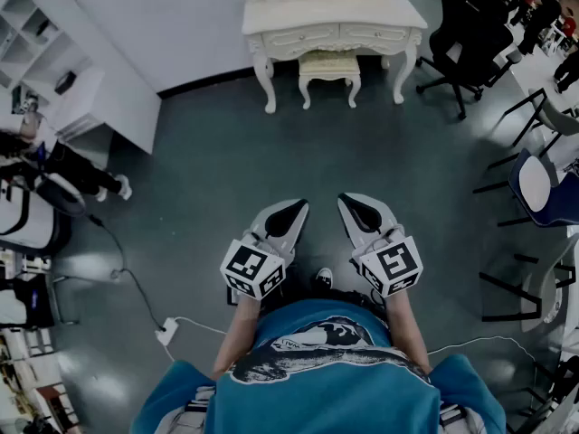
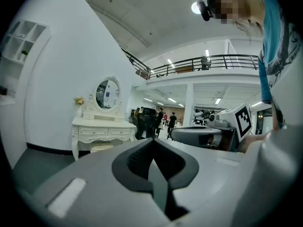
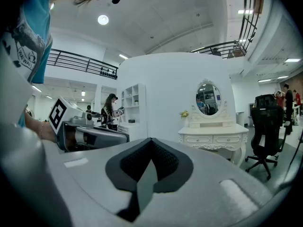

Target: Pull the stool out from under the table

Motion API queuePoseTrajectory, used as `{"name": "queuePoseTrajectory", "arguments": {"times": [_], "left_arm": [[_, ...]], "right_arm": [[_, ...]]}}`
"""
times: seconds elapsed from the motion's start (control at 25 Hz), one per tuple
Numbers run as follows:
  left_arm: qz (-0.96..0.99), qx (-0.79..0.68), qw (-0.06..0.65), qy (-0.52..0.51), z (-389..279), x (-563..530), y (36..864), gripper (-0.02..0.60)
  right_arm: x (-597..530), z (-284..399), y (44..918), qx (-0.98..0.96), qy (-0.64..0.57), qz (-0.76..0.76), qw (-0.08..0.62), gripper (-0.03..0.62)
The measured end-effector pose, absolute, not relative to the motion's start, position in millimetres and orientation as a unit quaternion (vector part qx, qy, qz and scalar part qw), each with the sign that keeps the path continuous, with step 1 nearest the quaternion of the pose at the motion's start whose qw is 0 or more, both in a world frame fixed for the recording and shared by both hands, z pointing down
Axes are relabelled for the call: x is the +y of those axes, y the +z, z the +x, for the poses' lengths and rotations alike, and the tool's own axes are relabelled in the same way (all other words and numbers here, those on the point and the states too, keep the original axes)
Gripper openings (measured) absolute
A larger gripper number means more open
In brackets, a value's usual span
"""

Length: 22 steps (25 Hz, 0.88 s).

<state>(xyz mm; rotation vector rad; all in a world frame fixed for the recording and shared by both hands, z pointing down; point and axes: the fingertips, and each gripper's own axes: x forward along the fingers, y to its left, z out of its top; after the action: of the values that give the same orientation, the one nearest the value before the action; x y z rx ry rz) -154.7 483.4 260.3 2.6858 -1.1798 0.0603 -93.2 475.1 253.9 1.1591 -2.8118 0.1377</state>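
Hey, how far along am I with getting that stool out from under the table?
Nothing done: the cream padded stool sits tucked under the white carved dressing table. Nothing in hand: the left tool and right tool are shut and empty, far back across the grey floor. Left: approach, grip the stool, pull it out.

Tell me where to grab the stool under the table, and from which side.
Grip the stool by the front edge of its seat, coming straight in from the person's side. It stands between the front legs of the table, which likely block the flanks; only its front faces open floor.
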Motion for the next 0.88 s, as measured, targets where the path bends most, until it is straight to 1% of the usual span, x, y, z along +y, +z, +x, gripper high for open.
{"name": "queuePoseTrajectory", "arguments": {"times": [0.36, 0.44, 0.88], "left_arm": [[0.913, -0.394, 0.099, 0.024, -151.8, 490.7, 258.8, 0.014], [0.913, -0.393, 0.101, 0.029, -150.2, 491.7, 261.2, 0.014], [0.922, -0.369, 0.108, 0.045, -131.9, 459.9, 268.9, 0.014]], "right_arm": [[477.9, -83.4, 256.3, -0.916, 0.077, 0.392, 0.019, 0.003], [478.6, -80.9, 256.9, -0.916, 0.083, 0.392, 0.014, 0.015], [450.7, -59.4, 267.3, -0.901, 0.110, 0.418, 0.008, 0.018]]}}
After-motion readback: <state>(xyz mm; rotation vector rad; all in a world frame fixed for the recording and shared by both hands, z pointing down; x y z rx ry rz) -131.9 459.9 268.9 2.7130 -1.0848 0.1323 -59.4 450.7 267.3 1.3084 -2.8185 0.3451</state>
